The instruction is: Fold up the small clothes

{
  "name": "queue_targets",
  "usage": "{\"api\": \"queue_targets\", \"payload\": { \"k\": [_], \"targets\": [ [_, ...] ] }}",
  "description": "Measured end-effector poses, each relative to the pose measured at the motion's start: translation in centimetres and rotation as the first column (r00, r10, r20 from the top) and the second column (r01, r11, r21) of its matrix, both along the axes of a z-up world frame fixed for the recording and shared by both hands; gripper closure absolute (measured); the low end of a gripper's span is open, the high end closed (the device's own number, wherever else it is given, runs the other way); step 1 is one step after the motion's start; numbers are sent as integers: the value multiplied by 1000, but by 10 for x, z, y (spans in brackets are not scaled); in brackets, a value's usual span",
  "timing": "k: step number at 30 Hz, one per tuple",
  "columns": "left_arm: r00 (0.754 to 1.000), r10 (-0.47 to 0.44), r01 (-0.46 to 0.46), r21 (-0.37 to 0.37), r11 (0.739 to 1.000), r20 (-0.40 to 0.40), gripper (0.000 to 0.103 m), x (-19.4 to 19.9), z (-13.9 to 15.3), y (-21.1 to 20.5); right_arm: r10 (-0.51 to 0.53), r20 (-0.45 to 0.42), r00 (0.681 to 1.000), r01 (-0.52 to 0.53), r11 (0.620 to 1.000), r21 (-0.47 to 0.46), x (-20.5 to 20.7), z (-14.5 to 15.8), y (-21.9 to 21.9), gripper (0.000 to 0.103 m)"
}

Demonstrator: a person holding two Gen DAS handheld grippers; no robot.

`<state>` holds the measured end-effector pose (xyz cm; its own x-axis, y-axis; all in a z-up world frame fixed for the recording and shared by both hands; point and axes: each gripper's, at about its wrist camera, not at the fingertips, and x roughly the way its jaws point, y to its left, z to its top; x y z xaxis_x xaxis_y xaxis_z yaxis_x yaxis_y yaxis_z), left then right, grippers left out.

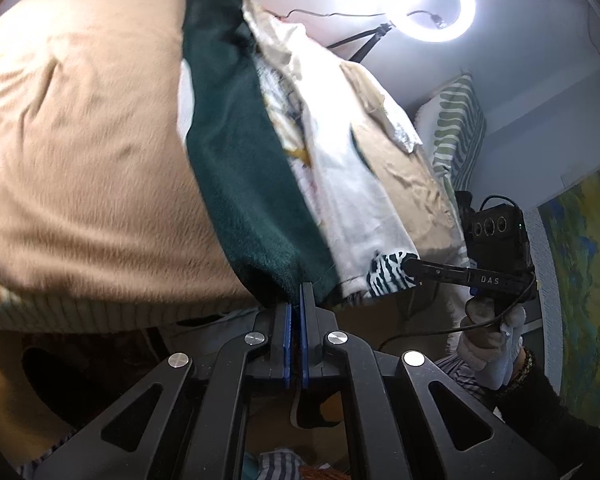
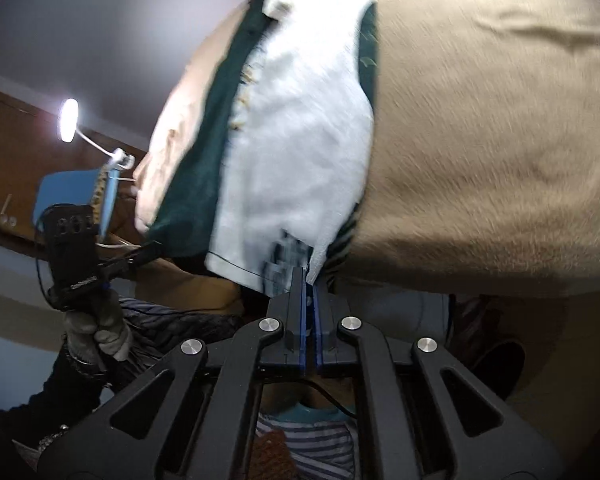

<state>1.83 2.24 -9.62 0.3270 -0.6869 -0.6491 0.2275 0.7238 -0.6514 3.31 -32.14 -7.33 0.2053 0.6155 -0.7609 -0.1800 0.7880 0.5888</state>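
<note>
Left wrist view: I hold a garment [image 1: 252, 184] stretched up.
Left gripper [image 1: 299, 300] and right gripper [image 2: 309, 284] jaws each pinch its hem, below the ring light [image 1: 426, 2].

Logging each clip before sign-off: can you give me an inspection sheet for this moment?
Surface: tan plush blanket.
Job's things: small garment, dark green and white, stretched between both grippers.
Clutter: striped cushion beyond the blanket.
Grippers: left gripper shut on the garment's green edge; right gripper shut on its white, patterned corner.
Cables: black lead trailing from the right gripper's handle.
Surroundings: lit ring light, white wall.
</note>
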Motion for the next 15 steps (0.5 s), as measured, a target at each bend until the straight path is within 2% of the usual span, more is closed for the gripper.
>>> {"api": "queue_targets", "payload": {
  "k": [7,11,15],
  "targets": [
    [998,31,-29,-25,999,63,102,31,33,10,-87,57,995,80,991,108,28,31,-20,99],
    [995,66,-63,-38,997,77,102,60,43,17,-122,83,989,111,986,126,55,46,-22,99],
    [992,94,-92,-22,996,86,102,97,49,21,-127,119,985,116,988,98,92,53,-14,99]
  ]
}}
